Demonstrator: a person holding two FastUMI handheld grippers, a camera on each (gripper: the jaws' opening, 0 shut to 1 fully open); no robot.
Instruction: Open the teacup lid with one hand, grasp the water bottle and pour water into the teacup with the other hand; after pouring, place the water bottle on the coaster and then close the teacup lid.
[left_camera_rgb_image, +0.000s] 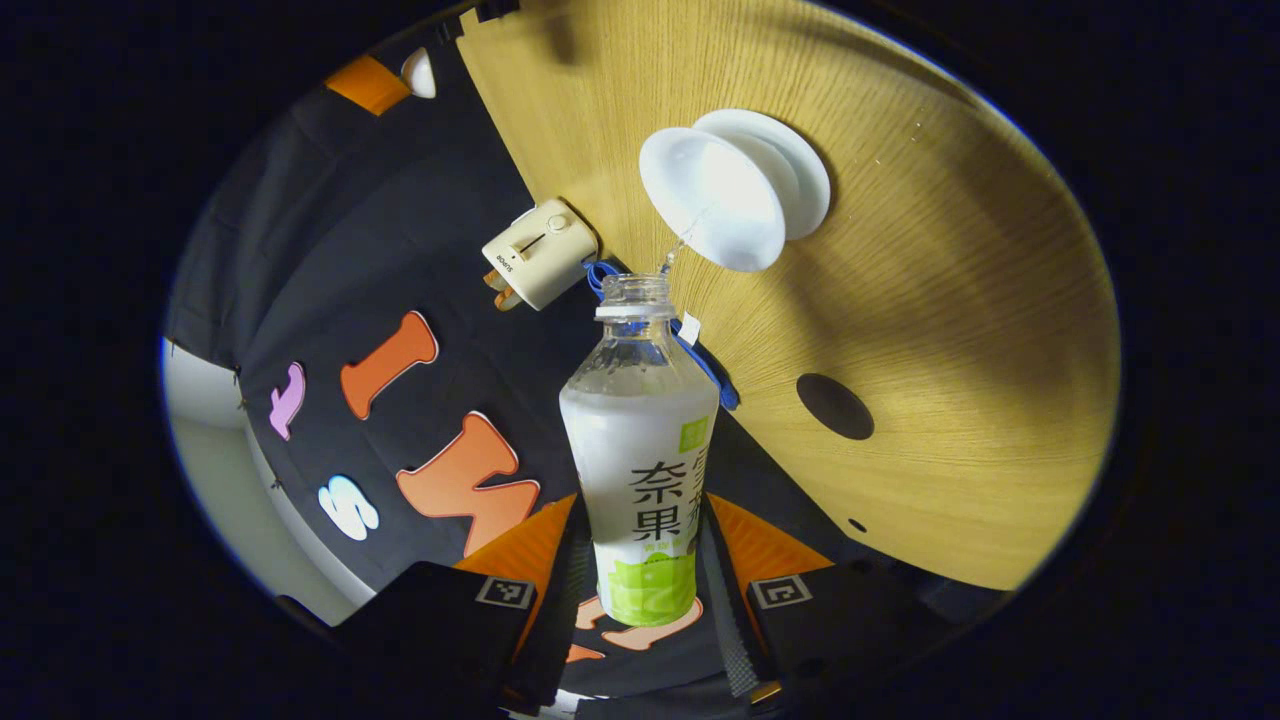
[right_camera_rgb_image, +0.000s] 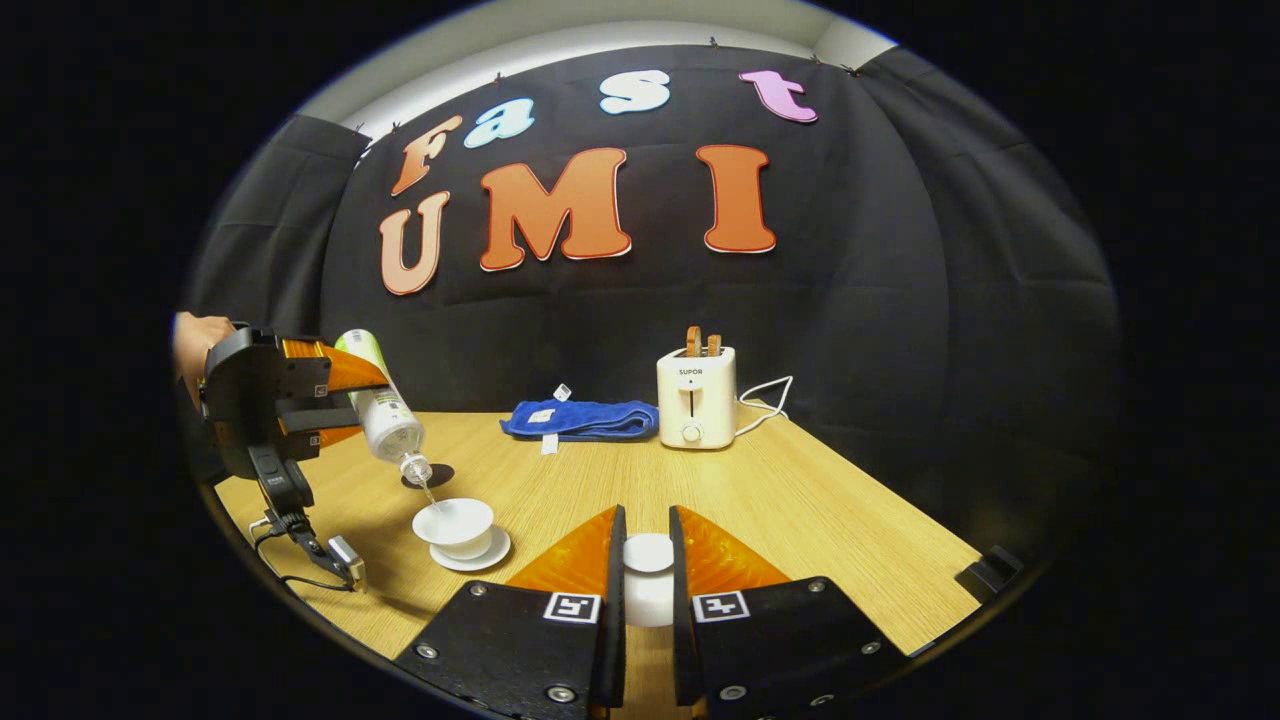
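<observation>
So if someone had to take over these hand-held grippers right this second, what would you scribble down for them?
Left hand-held gripper: shut on the bottle, tilted mouth-down over the cup, thin stream running in.
Right hand-held gripper: shut on the lid, held low over the table, off to the side of the cup.
Cup sits on its saucer; coaster just behind it.
Done: lid off, pouring under way.
Left: finish pouring, stand bottle on coaster, put lid back on.
</observation>
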